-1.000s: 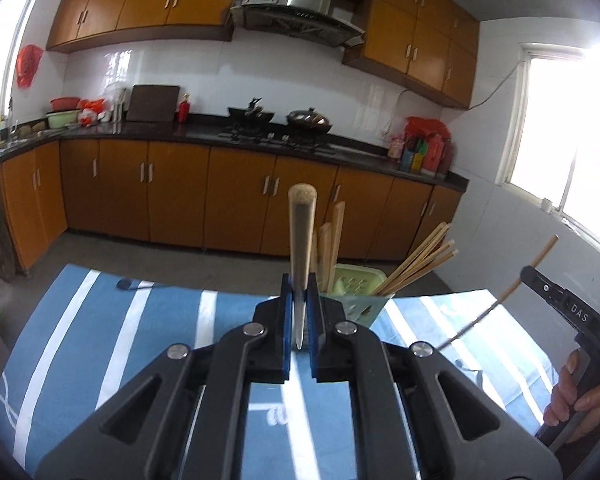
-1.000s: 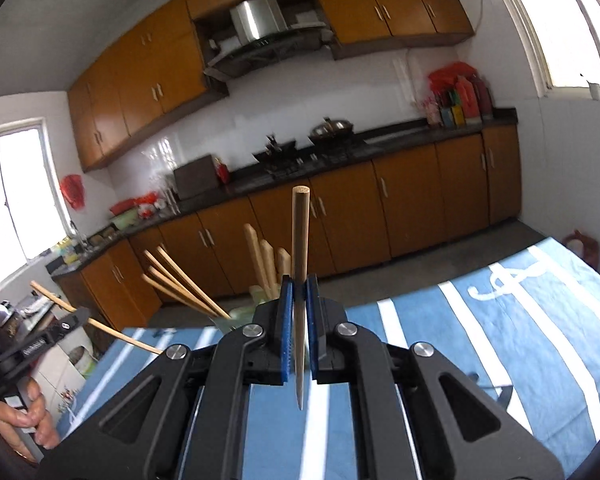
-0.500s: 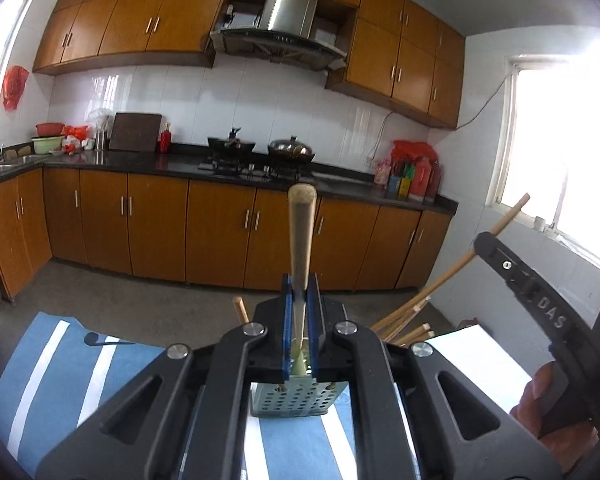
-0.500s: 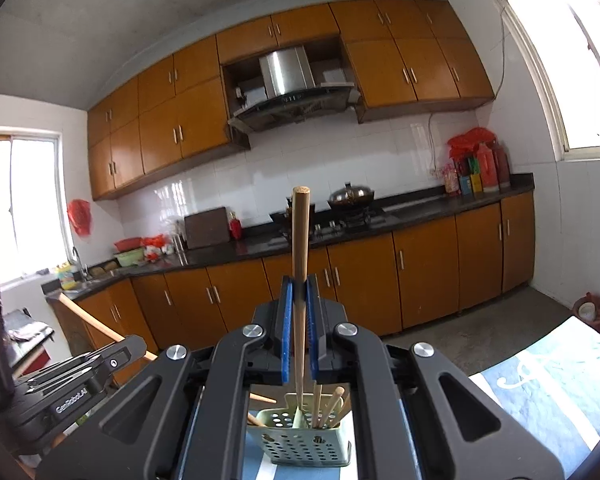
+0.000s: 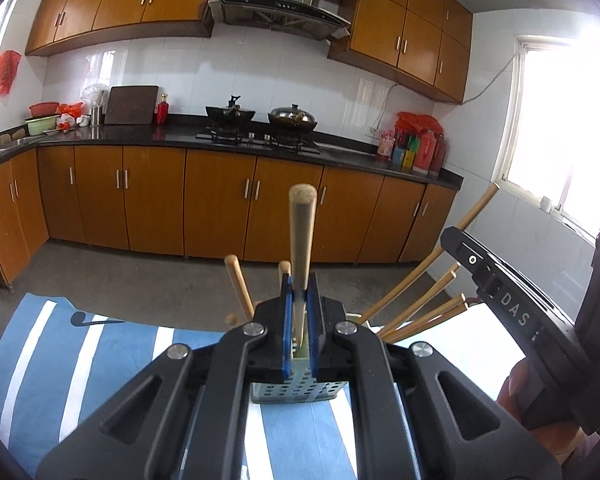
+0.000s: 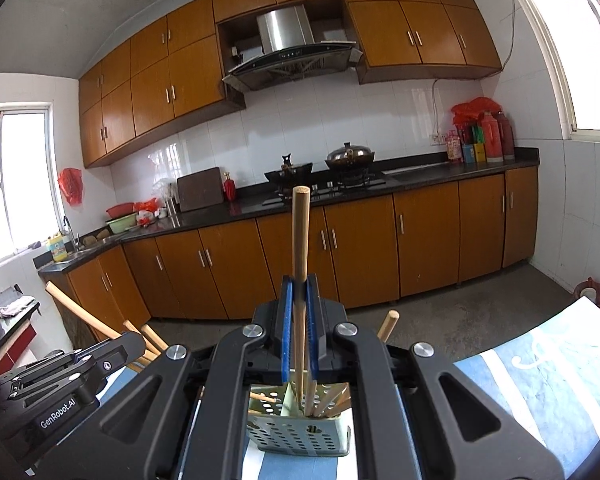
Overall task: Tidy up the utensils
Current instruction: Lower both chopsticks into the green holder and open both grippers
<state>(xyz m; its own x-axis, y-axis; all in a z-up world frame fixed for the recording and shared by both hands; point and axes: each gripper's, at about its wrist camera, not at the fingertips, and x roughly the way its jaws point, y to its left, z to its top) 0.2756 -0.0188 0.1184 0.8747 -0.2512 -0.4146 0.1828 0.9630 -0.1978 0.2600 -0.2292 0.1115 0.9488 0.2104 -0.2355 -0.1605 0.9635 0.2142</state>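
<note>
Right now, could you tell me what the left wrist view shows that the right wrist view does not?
Only the left wrist view shows a dark spoon lying on the blue striped cloth and a hand gripping the right gripper's handle. Only the right wrist view looks into the perforated holder, where several chopsticks stand. Both show a shut gripper, left and right, each clamping one upright chopstick over that holder.
</note>
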